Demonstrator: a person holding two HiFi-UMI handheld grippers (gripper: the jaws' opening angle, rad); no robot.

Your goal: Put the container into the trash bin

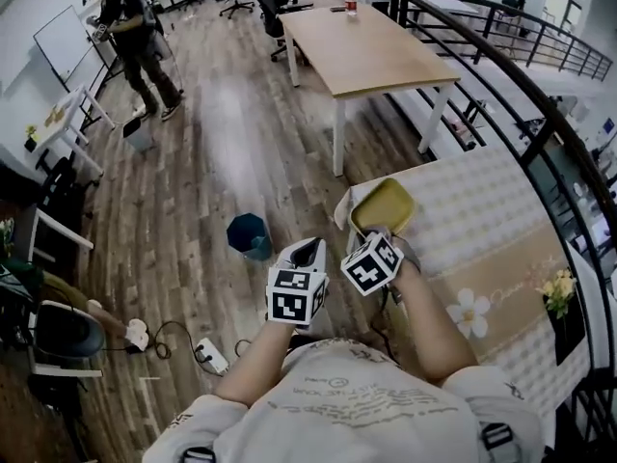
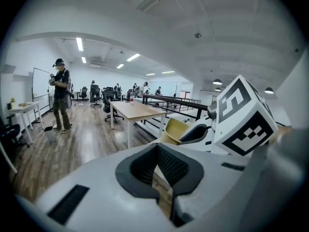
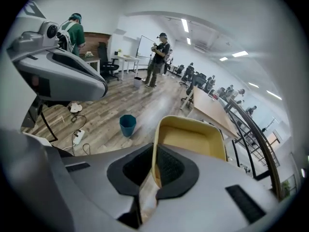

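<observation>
Wood-floor office, cloth-covered table (image 1: 482, 210) on my right. My right gripper (image 3: 154, 163) is pinched narrow on the near wall of the yellow container (image 1: 384, 205). The wall runs straight between the pads. The container is tilted up over the table's left corner. The bin (image 1: 249, 236) stands on the floor left of the table's edge, apart from the container. My left gripper (image 2: 161, 170) hangs just beside the right one, on the bin's side. Its jaws are a slit apart with only floor showing between them. Further off are a wooden table (image 1: 362, 51) and a railing (image 1: 501, 61) along the right. A person (image 1: 135, 46) stands at the far left. A power strip (image 1: 212, 356) lies on the floor near my left arm.
</observation>
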